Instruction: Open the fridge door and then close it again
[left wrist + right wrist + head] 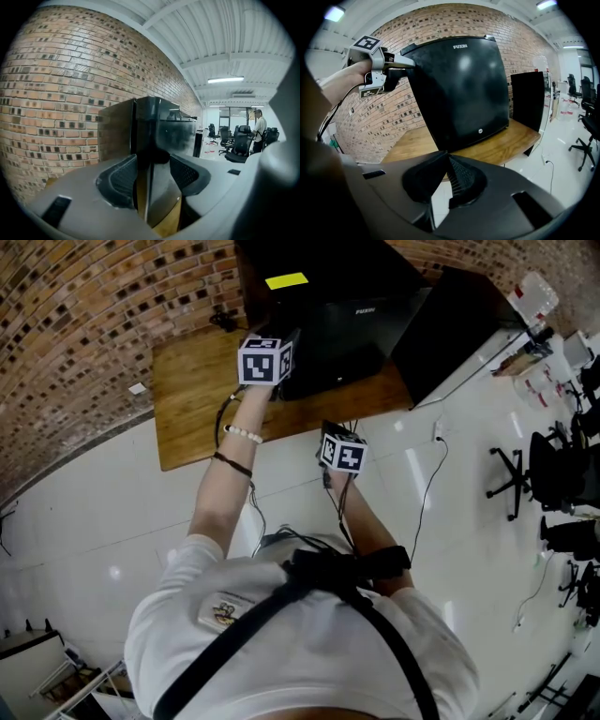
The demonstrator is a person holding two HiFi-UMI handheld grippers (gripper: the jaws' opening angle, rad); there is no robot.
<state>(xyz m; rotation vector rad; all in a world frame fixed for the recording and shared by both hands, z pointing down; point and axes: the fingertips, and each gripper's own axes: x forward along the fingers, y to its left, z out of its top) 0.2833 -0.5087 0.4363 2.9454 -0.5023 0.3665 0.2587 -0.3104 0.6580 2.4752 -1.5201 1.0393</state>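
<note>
Clamping the fridge door (459,89) by its upper corner edge, your left claw (152,159) has the brick wall (56,93) close on its left and open floor (558,159) to its right. Your right claw (447,158) hangs empty with its jaws together, the door's lower edge just ahead above the wooden platform (506,138).

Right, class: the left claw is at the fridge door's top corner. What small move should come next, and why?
Probably pull the left claw back, swinging the fridge door outward. Its jaws straddle the door's edge at the top corner, apparently gripping it, and the door looks closed or barely ajar. The right claw is shut, empty and clear of it.
</note>
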